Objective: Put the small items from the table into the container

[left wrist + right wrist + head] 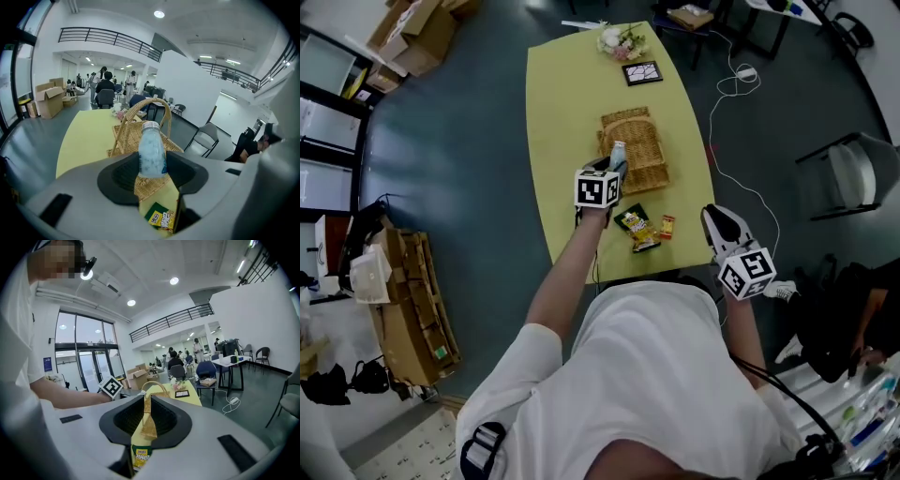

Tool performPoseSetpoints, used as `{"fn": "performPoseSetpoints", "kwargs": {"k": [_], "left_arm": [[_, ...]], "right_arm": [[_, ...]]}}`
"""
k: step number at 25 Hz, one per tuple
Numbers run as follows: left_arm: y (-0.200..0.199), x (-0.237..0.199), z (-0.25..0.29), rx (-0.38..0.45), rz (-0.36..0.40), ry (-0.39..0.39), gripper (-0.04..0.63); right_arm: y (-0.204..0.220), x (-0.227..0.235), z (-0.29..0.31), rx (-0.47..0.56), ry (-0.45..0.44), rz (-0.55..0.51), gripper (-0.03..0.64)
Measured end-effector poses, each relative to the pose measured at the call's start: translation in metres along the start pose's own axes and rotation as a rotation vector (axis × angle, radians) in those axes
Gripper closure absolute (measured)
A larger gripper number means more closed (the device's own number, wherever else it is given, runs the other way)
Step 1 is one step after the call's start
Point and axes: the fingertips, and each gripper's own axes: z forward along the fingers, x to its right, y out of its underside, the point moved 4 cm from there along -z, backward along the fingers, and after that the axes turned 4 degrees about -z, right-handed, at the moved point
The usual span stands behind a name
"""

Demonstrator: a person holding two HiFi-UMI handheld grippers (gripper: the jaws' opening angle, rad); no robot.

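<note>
The left gripper (614, 167) is clenched on a small pale bottle (152, 151) with a silver cap. Its pads press on the bottle's sides, and the bottle stands upright between the jaws, with the cap above them. In the head view the bottle hangs above the table (558, 112), at the near left side of the basket (639, 155). It is not in the basket.

The basket is wicker with an arched handle. It sits about mid-table, closer to the right edge than the left. No view shows anything lying inside it.

A green and yellow snack packet (637, 228) lies flat by the near edge. A smaller orange packet (667, 226) lies just beside it, toward the near right corner. Both lie between the basket and the near edge, apart from the basket.

The right gripper (717, 217) is held off the table, beyond the near right corner. Its jaws stand a little apart and grasp nothing. In the right gripper view the gap between them shows only the table, the basket and the snack packet farther off.

At the far edge lies a bunch of flowers (622, 40). A black framed picture (642, 72) lies flat near them, between the flowers and the basket.
</note>
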Motion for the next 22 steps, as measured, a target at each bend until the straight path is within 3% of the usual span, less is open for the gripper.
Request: {"fn": "performPoseSetpoints", "kwargs": {"k": [15,22], "left_arm": [[-0.007,-0.011,0.044,-0.030,-0.037,-0.037,0.400],[-0.018,-0.011,0.037,0.023,-0.062,-0.037,0.400]], "right_arm": [[-0.002,0.028,-0.008,-0.024,0.039,0.018,0.566],[-0.004,0.030,-0.006,-0.033,0.025,0.015,0.566]]}}
